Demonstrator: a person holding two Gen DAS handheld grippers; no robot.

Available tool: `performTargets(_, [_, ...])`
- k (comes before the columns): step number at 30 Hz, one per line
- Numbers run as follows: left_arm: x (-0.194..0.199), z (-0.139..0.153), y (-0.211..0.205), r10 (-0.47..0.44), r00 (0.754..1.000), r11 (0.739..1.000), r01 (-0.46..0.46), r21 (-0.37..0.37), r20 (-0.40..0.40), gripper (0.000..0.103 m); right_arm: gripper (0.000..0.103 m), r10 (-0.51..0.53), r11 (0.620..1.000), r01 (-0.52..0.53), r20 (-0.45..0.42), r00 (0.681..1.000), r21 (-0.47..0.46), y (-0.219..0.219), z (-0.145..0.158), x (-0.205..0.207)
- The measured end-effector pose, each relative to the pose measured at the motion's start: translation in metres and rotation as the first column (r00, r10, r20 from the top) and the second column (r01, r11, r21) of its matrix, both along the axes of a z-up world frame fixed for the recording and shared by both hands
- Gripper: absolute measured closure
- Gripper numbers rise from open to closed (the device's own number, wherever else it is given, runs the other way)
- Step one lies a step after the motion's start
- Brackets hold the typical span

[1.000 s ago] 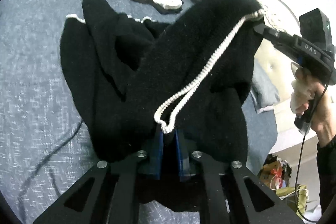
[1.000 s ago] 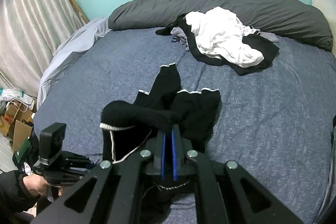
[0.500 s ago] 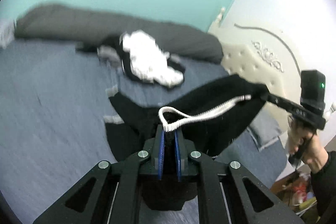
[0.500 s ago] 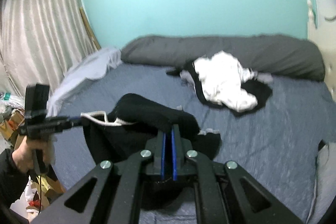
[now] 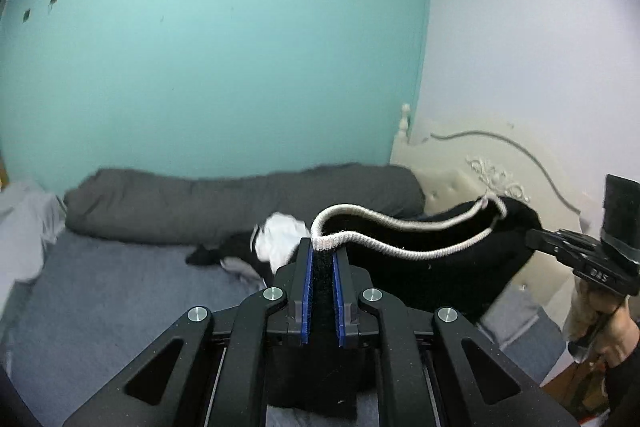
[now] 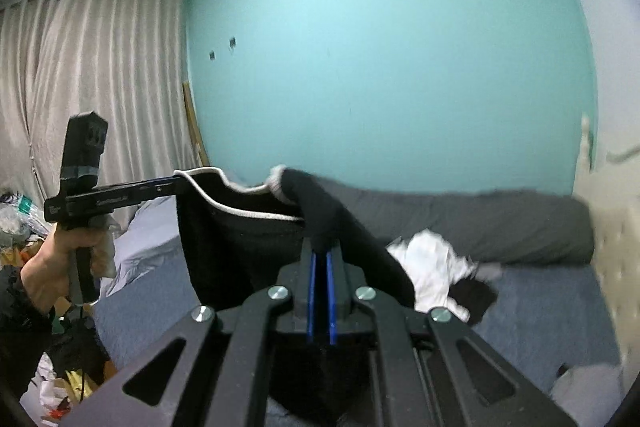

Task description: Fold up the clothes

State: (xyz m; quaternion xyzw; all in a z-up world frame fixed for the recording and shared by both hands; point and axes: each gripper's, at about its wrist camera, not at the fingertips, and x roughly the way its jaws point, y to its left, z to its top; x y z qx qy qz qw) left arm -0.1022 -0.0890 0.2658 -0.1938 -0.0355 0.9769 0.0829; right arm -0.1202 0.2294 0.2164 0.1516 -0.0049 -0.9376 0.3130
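A black knit garment with white trim (image 5: pixel 432 267) hangs in the air, stretched between both grippers. My left gripper (image 5: pixel 322 249) is shut on its trimmed edge, with black cloth filling the gap between the blue pads. My right gripper (image 6: pixel 320 253) is shut on another part of the garment (image 6: pixel 232 247), which drapes down on the left below it. From the left wrist view the right gripper (image 5: pixel 534 239) pinches the far end. In the right wrist view the left gripper (image 6: pixel 180 183) holds the trimmed corner, gripped by a hand (image 6: pixel 60 259). The garment's lower part is hidden behind the grippers.
A blue-covered bed (image 5: pixel 120 299) lies below, with a pile of white and black clothes (image 6: pixel 436 267) on it and a long grey bolster (image 5: pixel 240 199) against the turquoise wall. A cream headboard (image 5: pixel 460 179) stands right; curtains (image 6: pixel 100 87) and floor clutter (image 6: pixel 60 387) lie left.
Both grippers have risen a long way, lifting the black garment off the bed. Both views have tilted up from the bed toward the wall.
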Motion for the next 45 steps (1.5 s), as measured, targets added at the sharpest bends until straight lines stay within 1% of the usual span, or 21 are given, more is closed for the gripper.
performTargets(3, [0.012,0.031,0.002,0.011,0.999,1.0,-0.011,-0.015,-0.03,0.094,0.099,-0.004,1.0,0.004,-0.052,0.999,0.003,-0.004,0.033,0.015])
performTargets(5, [0.019,0.046,0.003,0.013,0.999,1.0,-0.014,-0.018,-0.047,0.094,0.099,0.007,1.0,-0.006,-0.074,0.997,0.014,-0.006,0.047,0.025])
performTargets(7, [0.025,0.049,0.005,0.009,0.999,1.0,-0.009,-0.017,-0.048,0.094,0.099,0.007,0.999,-0.004,-0.084,0.996,0.031,-0.008,0.05,0.03])
performTargets(8, [0.028,0.049,0.005,0.006,0.999,1.0,-0.007,-0.015,-0.048,0.094,0.099,0.003,0.999,0.0,-0.079,0.997,0.038,-0.007,0.047,0.03])
performTargets(10, [0.029,0.042,0.007,-0.001,0.999,1.0,0.001,-0.017,-0.033,0.094,0.099,-0.005,0.999,0.006,-0.046,0.999,0.037,-0.003,0.033,0.026])
performTargets(13, [0.02,0.005,0.011,-0.023,0.999,0.999,0.024,-0.032,0.032,0.094,0.099,0.002,0.999,-0.002,0.003,1.0,0.038,-0.001,0.001,0.024])
performTargets(15, [0.01,-0.026,0.012,-0.03,0.996,0.999,0.032,-0.03,0.083,0.094,0.099,0.0,0.999,-0.004,0.069,0.998,0.049,-0.004,-0.036,0.015])
performTargets(18, [-0.012,-0.09,0.015,-0.037,0.984,0.999,0.041,-0.019,0.172,0.094,0.099,-0.009,0.997,-0.004,0.179,0.984,0.071,-0.01,-0.103,-0.006])
performTargets(21, [-0.037,-0.154,0.017,-0.025,0.965,0.999,0.031,-0.02,0.261,0.094,0.099,-0.024,0.995,-0.002,0.258,0.966,0.102,-0.019,-0.163,-0.027])
performTargets(24, [-0.055,-0.204,0.014,-0.02,0.947,1.0,0.022,-0.002,0.322,0.094,0.099,-0.035,0.992,-0.006,0.32,0.947,0.124,-0.023,-0.207,-0.052])
performTargets(26, [-0.066,-0.224,0.008,-0.016,0.94,1.0,0.014,0.01,0.34,0.094,0.099,-0.038,0.993,-0.004,0.34,0.94,0.122,-0.026,-0.224,-0.066])
performTargets(29, [-0.085,-0.252,-0.002,-0.009,0.932,1.0,0.0,0.026,0.362,0.094,0.099,-0.044,0.993,0.002,0.353,0.935,0.118,-0.029,-0.239,-0.085])
performTargets(34, [-0.132,-0.283,-0.022,-0.003,0.924,0.999,-0.016,0.049,0.382,0.094,0.099,-0.05,0.993,0.008,0.372,0.927,0.115,-0.039,-0.258,-0.125])
performTargets(38, [-0.179,-0.31,-0.038,0.004,0.915,0.998,-0.029,0.057,0.403,0.094,0.099,-0.064,0.993,0.021,0.399,0.915,0.113,-0.047,-0.285,-0.164])
performTargets(40, [-0.202,-0.324,-0.044,0.009,0.908,0.998,-0.034,0.052,0.419,0.094,0.099,-0.073,0.994,0.029,0.423,0.903,0.11,-0.051,-0.303,-0.186])
performTargets(45, [-0.257,-0.376,-0.055,0.025,0.882,0.998,-0.048,0.037,0.472,0.094,0.099,-0.093,0.992,0.041,0.483,0.871,0.117,-0.059,-0.355,-0.239])
